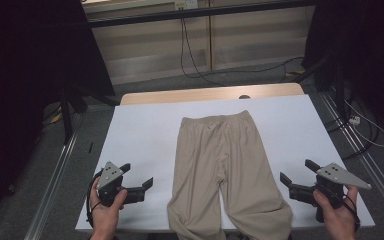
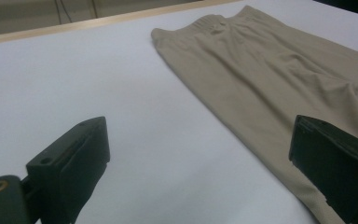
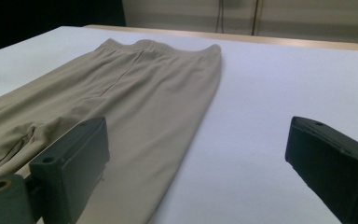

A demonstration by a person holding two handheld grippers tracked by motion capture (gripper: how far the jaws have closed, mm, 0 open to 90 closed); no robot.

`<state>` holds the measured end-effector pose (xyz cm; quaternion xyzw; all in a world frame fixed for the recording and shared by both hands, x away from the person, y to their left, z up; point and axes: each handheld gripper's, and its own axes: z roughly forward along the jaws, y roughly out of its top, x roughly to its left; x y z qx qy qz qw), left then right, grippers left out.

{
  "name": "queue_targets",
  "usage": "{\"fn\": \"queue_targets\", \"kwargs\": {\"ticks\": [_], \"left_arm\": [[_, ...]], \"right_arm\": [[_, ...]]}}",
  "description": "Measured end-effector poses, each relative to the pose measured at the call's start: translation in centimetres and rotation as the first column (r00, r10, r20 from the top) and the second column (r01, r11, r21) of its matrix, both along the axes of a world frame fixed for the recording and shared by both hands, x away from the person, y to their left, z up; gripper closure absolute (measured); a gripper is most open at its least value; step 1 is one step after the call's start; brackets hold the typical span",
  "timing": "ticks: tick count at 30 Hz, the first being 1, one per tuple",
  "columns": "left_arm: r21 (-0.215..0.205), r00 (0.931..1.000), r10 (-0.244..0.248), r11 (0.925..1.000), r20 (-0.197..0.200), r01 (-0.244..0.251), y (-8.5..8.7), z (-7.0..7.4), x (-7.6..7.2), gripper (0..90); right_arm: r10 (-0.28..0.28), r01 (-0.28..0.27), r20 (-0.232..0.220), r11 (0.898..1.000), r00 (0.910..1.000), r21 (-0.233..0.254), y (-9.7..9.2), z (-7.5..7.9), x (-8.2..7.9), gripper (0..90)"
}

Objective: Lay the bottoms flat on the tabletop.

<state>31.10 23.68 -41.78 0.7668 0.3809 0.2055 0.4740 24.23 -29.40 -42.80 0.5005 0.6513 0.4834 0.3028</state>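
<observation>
A pair of beige trousers (image 1: 227,170) is laid flat on the white table cover (image 1: 145,135) in the centre of the high view, with the elastic waistband (image 1: 215,119) toward the upper part of the frame and the two legs running down to the bottom edge, where the hems overhang the near edge of the cover.

The left gripper (image 1: 139,181) is held in the lower left of the high view, just beside the left trouser leg but apart from it. Its jaws are spread wide and nothing is gripped. In the left gripper view, the trousers (image 2: 279,79) are seen across the upper right of the frame, and the right-hand jaw is positioned over the fabric edge at the lower right.

The right gripper (image 1: 296,174) is held in the lower right of the high view, near the right trouser leg, without contact. Its jaws are likewise released and empty. In the right gripper view, the trousers (image 3: 135,93) occupy the left half of the frame, with the left-hand jaw above the fabric.

A strip of bare wooden tabletop (image 1: 205,94) is visible beyond the cover, at the upper centre.
</observation>
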Motion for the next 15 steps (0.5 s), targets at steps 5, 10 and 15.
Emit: {"fn": "queue_targets", "kwargs": {"ticks": [5, 10, 15], "left_arm": [[0.013, 0.9993, -0.035, 0.9993, 0.010, 0.035, -0.21, -0.01, 0.04, 5.9], [0.002, 0.9999, -0.004, 1.0000, -0.010, 0.004, -0.16, -0.21, 0.17, 5.7], [-0.005, 0.9998, -0.018, 0.9998, -0.006, 0.018, -0.16, -0.08, 0.10, 5.4]], "right_arm": [[-0.009, 0.009, 0.003, 1.000, 1.0000, 0.002, -0.29, -0.22, -0.04, 6.0], [0.017, -0.017, 0.017, 1.000, 0.9997, -0.009, 0.08, -0.36, 0.07, 6.0], [0.022, -0.021, 0.020, 1.000, 0.9996, -0.011, 0.16, -0.48, 0.22, 6.0]]}}
